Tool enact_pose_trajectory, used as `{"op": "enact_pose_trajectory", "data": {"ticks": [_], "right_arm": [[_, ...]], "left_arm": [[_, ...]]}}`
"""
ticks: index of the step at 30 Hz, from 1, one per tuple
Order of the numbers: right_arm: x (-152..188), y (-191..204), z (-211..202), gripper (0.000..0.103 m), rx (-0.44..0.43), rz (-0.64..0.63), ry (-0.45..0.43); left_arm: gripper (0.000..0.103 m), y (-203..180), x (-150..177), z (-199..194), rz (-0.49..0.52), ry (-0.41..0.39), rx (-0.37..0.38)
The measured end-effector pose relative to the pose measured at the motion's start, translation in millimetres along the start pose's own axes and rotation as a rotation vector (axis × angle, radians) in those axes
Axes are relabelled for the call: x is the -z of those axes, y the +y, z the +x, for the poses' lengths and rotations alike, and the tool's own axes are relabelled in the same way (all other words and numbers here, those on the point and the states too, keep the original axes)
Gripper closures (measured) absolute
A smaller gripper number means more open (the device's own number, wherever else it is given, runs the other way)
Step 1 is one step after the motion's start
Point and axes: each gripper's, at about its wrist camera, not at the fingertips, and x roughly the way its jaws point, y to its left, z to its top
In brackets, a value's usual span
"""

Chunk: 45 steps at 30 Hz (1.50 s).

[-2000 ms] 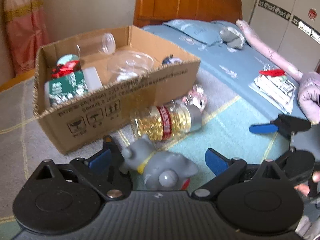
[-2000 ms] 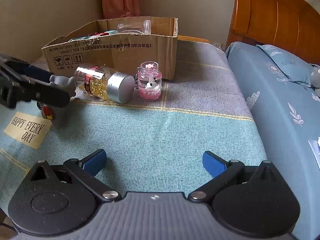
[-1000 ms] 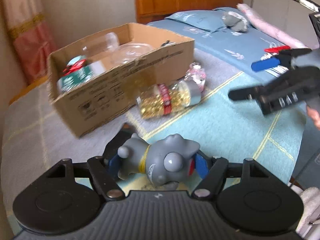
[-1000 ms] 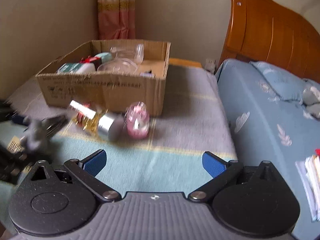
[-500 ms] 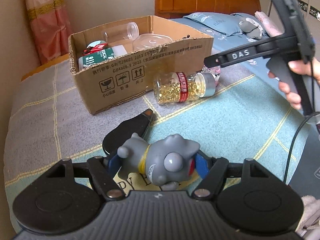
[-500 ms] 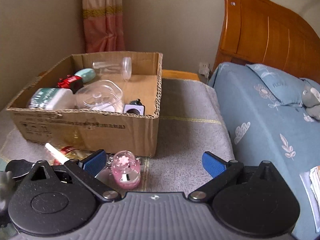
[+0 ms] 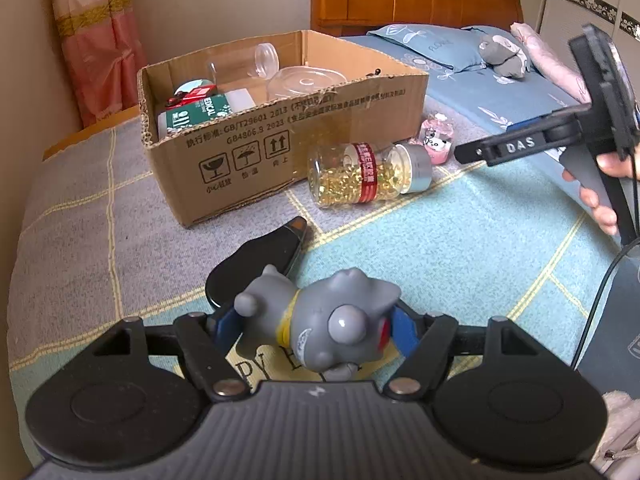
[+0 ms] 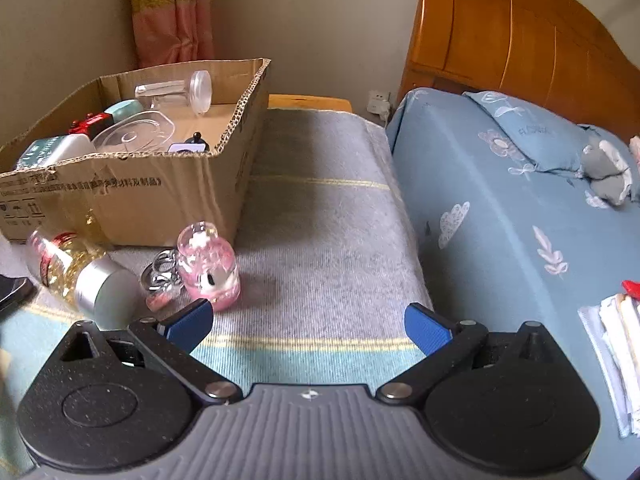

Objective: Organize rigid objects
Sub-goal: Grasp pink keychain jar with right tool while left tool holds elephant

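My left gripper (image 7: pixel 316 326) is shut on a grey toy figure (image 7: pixel 320 326) with a yellow collar, held above the blanket. A cardboard box (image 7: pixel 280 136) with several items inside stands ahead of it, also in the right wrist view (image 8: pixel 132 184). A jar of golden capsules (image 7: pixel 368 174) lies on its side by the box, seen too in the right wrist view (image 8: pixel 80 276). A pink keychain bottle (image 8: pixel 210 266) stands just ahead of my open, empty right gripper (image 8: pixel 308 322), which also shows in the left wrist view (image 7: pixel 520 146).
A black flat object (image 7: pixel 260 258) lies on the blanket (image 7: pixel 440 252) just beyond the toy. A blue bed (image 8: pixel 500 208) with a pillow and grey plush (image 8: pixel 606 172) lies to the right. A wooden headboard (image 8: pixel 520 44) and a curtain (image 8: pixel 172 12) stand behind.
The left gripper closed on the grey toy and lifted it off the blanket. The right gripper moved forward and down, close to the pink bottle.
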Motion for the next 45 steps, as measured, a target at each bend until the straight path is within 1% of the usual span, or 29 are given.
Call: {"op": "enact_pose_trajectory", "data": {"ticks": [2,3,7,8,10,14,18,23,27,30,32,34,36,39,41,43,45], "right_arm": [[5,1,-3,0.0,-0.066,-0.022,-0.011],[7,3,-3,0.0,-0.084,-0.043,-0.012],[15,13,5,0.0,-0.115,-0.15,0.012],[17,13,5,0.0,-0.131,-0.155,-0.002],[17,7,10,0.0,-0.182,-0.136,0.009],[16,3,16,0.0,-0.227,-0.175,-0.03],[8,3,20,0.0,-0.241,-0.192,-0.018],[8,5,21,0.0,-0.239,-0.19,-0.023],[9,6,20,0.0,-0.233,-0.185,-0.027],[7,8,20,0.001,-0.247,-0.21,-0.026],[4,10,20,0.011,-0.26,-0.222,-0.035],[0,10,20,0.026,-0.267,-0.216,-0.042],[-3,9,19,0.035,-0.274,-0.215,-0.05],[-5,11,17,0.037,-0.291,-0.221,-0.066],[-7,13,16,0.042,-0.293,-0.231,-0.075],[-9,15,18,0.051,-0.295,-0.236,-0.074],[-10,16,18,0.057,-0.308,-0.232,-0.074]], "left_arm": [[0.03,0,0,0,0.001,0.001,0.0],[0.03,0,0,0,0.0,0.001,0.0],[0.03,0,0,0,0.002,0.002,-0.004],[0.03,-1,0,0,0.002,0.003,-0.006],[0.03,-1,0,0,0.0,0.006,-0.009],[0.03,-5,-1,1,0.014,0.007,-0.022],[0.03,-11,-4,4,0.044,0.0,-0.035],[0.03,-16,-3,8,0.065,-0.023,-0.039],[0.03,-16,-2,7,0.06,-0.028,-0.04],[0.03,-14,-2,6,0.041,-0.029,-0.027],[0.03,-16,-2,7,0.044,-0.028,-0.031],[0.03,-15,-2,7,0.049,-0.026,-0.035],[0.03,-16,-3,8,0.051,-0.024,-0.036],[0.03,-16,-3,8,0.052,-0.023,-0.036],[0.03,-16,-3,8,0.051,-0.024,-0.036],[0.03,-15,-3,8,0.05,-0.023,-0.036],[0.03,-15,-3,8,0.05,-0.023,-0.035]]}}
